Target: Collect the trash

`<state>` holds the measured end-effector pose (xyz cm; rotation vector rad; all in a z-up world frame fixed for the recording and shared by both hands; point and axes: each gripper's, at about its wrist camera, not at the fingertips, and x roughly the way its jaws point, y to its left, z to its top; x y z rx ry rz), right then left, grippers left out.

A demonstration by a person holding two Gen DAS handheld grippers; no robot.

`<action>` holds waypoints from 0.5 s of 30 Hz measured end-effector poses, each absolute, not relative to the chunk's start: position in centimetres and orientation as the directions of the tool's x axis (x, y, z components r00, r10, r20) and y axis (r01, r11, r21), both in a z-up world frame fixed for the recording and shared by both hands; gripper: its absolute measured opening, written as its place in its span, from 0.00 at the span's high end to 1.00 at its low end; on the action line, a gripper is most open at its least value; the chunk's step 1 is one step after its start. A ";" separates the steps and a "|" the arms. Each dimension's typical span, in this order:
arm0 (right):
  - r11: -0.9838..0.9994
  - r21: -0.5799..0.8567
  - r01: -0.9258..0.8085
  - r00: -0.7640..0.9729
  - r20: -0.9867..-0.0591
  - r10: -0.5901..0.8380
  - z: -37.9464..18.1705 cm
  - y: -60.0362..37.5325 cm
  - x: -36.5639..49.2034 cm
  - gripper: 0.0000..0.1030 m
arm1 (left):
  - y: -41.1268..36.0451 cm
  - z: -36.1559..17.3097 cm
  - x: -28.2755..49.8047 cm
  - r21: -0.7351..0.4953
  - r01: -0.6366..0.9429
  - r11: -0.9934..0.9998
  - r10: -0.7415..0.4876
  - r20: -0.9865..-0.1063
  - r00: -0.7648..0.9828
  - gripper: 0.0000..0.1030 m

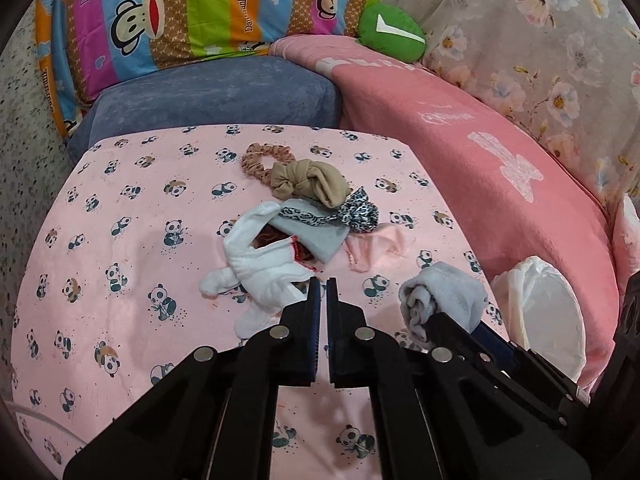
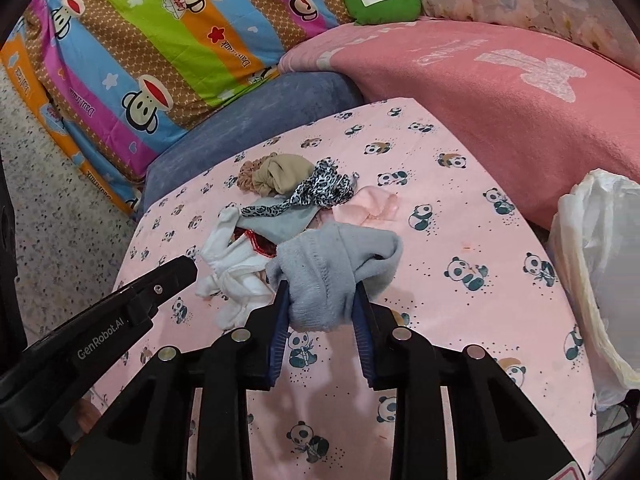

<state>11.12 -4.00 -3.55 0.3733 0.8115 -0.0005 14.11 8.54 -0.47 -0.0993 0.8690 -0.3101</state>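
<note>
My right gripper [image 2: 320,286] is shut on a bunched grey sock [image 2: 340,256], lifted just above the pink panda-print cloth [image 2: 460,240]. The left wrist view shows the same sock [image 1: 448,296] at the lower right. My left gripper [image 1: 323,282] is shut with nothing between its pads, its tips just in front of a white glove [image 1: 256,276]. Behind the glove lies a pile: a grey cloth [image 1: 320,236], a leopard-print band [image 1: 356,212], a beige bow [image 1: 316,184], a brown scrunchie [image 1: 260,158] and a pale pink cloth [image 1: 372,248].
A white plastic bag [image 2: 600,280] stands open at the right edge of the panda cloth. A pink blanket [image 2: 500,92] rises behind it. A blue cushion [image 1: 216,96], a striped monkey-print pillow [image 1: 180,12] and a green cushion [image 1: 392,32] line the back. Speckled floor [image 2: 48,220] lies left.
</note>
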 end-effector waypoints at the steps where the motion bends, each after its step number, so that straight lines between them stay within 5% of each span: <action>1: 0.934 0.327 0.146 0.702 -0.699 0.135 -3.0 -4.4 10.6 0.71 | 8.3 -0.2 13.8 -0.213 0.234 0.949 -0.313 -0.730 0.607 0.97; 15: 0.916 0.362 0.176 0.772 -0.628 0.100 0.5 -8.4 6.0 0.71 | 8.1 3.4 10.3 -0.268 0.303 0.915 -0.403 -0.662 0.632 0.99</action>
